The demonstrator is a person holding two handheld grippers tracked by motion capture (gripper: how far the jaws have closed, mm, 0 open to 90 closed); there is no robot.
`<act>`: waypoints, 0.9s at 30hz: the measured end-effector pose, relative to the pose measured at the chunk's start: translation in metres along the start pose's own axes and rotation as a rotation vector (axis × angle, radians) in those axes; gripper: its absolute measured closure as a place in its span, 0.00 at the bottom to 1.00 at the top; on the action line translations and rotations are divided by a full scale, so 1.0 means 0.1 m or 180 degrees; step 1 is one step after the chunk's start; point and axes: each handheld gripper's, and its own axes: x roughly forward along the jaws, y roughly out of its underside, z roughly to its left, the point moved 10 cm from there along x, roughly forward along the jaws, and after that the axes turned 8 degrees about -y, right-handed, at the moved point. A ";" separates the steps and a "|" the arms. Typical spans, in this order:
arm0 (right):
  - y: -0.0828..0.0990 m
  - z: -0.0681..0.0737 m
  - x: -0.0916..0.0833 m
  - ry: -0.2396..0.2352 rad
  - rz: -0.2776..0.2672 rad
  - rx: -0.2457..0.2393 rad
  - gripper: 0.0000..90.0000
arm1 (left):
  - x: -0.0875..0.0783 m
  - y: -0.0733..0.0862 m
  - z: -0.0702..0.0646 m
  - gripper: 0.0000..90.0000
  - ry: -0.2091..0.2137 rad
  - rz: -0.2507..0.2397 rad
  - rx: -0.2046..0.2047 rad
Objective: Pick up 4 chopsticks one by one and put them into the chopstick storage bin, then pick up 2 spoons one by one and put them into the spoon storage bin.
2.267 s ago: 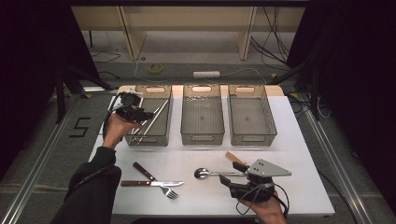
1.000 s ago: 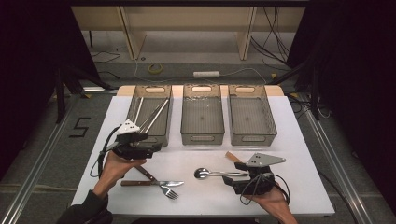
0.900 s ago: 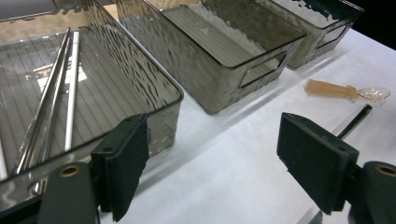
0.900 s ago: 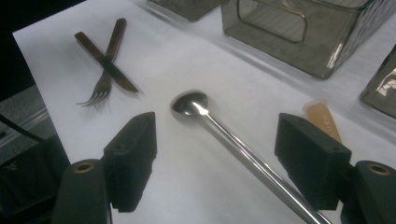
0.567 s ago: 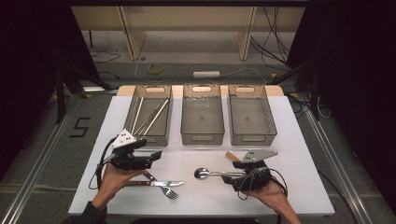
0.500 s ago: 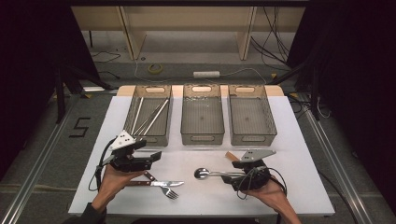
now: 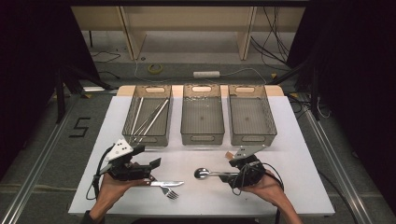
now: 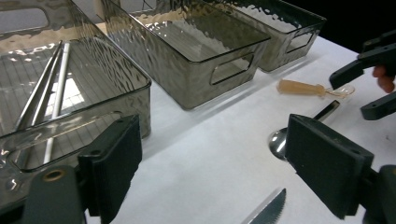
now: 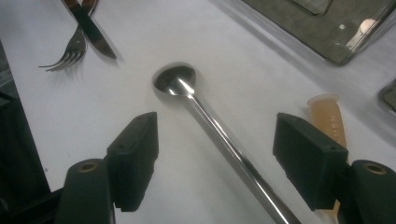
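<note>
Spoon (image 9: 187, 93) lies on the white table (image 7: 299, 140), its handle running between the wide-open jaws of the right hand-held gripper (image 9: 215, 158), bowl toward 11 o'clock; nothing is gripped.

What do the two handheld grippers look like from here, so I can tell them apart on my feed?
Both are black, with two flat rectangular black jaws and a trailing black cable. The left gripper carries a pale three-cornered plate with dark dots; the right gripper has a grey one. A dark sleeve shows at the left wrist.
</note>
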 end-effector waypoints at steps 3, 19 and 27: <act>-0.01 -0.02 0.02 0.0010 0.0077 -0.0015 0.35 | -0.02 0.02 -0.01 0.20 0.0007 0.0010 0.0005; 0.01 -0.08 0.15 -0.0018 0.0440 -0.0190 0.44 | -0.12 0.03 -0.01 0.20 -0.0048 -0.0106 -0.0115; 0.00 -0.05 0.22 -0.0044 0.0599 -0.0317 0.53 | -0.15 0.03 -0.01 0.20 -0.0036 -0.0122 -0.0085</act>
